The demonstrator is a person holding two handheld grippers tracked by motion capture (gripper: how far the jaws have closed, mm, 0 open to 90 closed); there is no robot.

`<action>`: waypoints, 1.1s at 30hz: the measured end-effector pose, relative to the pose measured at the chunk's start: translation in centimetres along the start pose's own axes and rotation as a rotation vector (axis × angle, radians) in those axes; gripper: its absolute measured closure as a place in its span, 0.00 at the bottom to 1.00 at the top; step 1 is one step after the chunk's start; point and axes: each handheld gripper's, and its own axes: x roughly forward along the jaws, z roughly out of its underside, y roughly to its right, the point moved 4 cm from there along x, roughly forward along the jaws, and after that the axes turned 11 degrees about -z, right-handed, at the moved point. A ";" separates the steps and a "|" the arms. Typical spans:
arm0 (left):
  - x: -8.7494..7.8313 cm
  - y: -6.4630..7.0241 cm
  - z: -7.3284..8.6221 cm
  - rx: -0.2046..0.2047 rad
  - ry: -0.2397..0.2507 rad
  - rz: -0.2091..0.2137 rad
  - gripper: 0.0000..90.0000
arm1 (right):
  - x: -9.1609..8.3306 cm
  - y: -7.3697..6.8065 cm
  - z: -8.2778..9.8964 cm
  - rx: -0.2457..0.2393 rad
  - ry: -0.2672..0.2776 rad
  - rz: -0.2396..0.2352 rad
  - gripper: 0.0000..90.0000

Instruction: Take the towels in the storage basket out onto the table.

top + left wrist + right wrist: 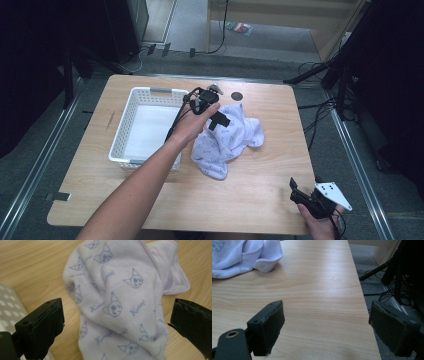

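A pale lilac cloth printed with small blue cat faces lies crumpled on the wooden table, right of a white basket. My left gripper hovers over the cloth's upper left part, held by a hand that reaches in from below. In the left gripper view its jaws stand wide apart above the cloth, touching nothing; the left gripper is open. My right gripper rests near the table's front right corner. It is open over bare wood, with the cloth far off at the upper left.
A white perforated plastic basket with nothing inside sits on the table's left half; its wall lies close to my left jaw. A small dark disc lies near the far edge. The table's right edge drops to floor with cables.
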 end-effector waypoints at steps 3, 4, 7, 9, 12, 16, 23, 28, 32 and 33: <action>-0.6 -0.8 0.2 -0.009 0.010 -0.011 0.00 | 0.0 0.1 0.0 0.006 0.003 -0.002 0.15; -0.8 -1.1 0.3 -0.008 0.002 -0.015 0.00 | 0.0 0.1 0.0 0.011 0.001 -0.001 0.15; -1.4 -2.0 0.4 -0.032 0.010 -0.031 0.00 | 0.0 0.1 0.0 0.012 -0.003 0.000 0.15; -2.0 -2.6 0.6 -0.042 0.018 -0.037 0.00 | 0.0 0.2 0.0 0.016 -0.001 0.000 0.15; -2.7 -3.3 0.9 -0.044 0.027 -0.047 0.00 | -0.1 0.2 0.0 0.018 0.000 -0.002 0.15; -3.8 -4.9 1.5 -0.062 0.038 -0.051 0.00 | -0.1 0.2 0.0 0.020 -0.002 0.000 0.15; -4.7 -7.3 2.7 -0.088 0.047 -0.072 0.00 | 0.0 0.2 0.0 0.024 -0.008 0.002 0.15; -5.4 -9.1 3.9 -0.109 0.049 -0.087 0.00 | 0.0 0.3 0.0 0.029 -0.011 0.004 0.15; -5.7 -10.4 4.9 -0.139 0.058 -0.093 0.00 | 0.0 0.3 0.0 0.030 -0.013 0.008 0.15; -5.8 -10.7 5.2 -0.141 0.059 -0.094 0.00 | 0.0 0.3 0.0 0.030 -0.014 0.008 0.15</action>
